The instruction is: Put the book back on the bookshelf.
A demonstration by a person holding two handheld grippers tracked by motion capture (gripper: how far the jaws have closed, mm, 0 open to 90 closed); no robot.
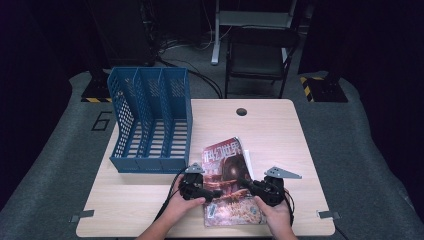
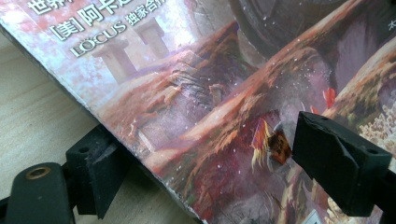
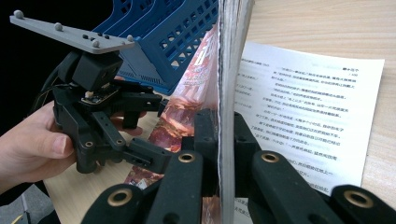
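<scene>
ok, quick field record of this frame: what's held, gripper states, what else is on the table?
work item: magazine with a glossy illustrated cover, near front edge of table
right gripper: shut on the magazine's page edge, fingers pressing from both sides
left gripper: open, one finger over the cover, the other beside the magazine's edge on the table
printed sheet: flat on table by the magazine, right gripper view
file rack: blue, three slots, empty, rear left, upright
</scene>
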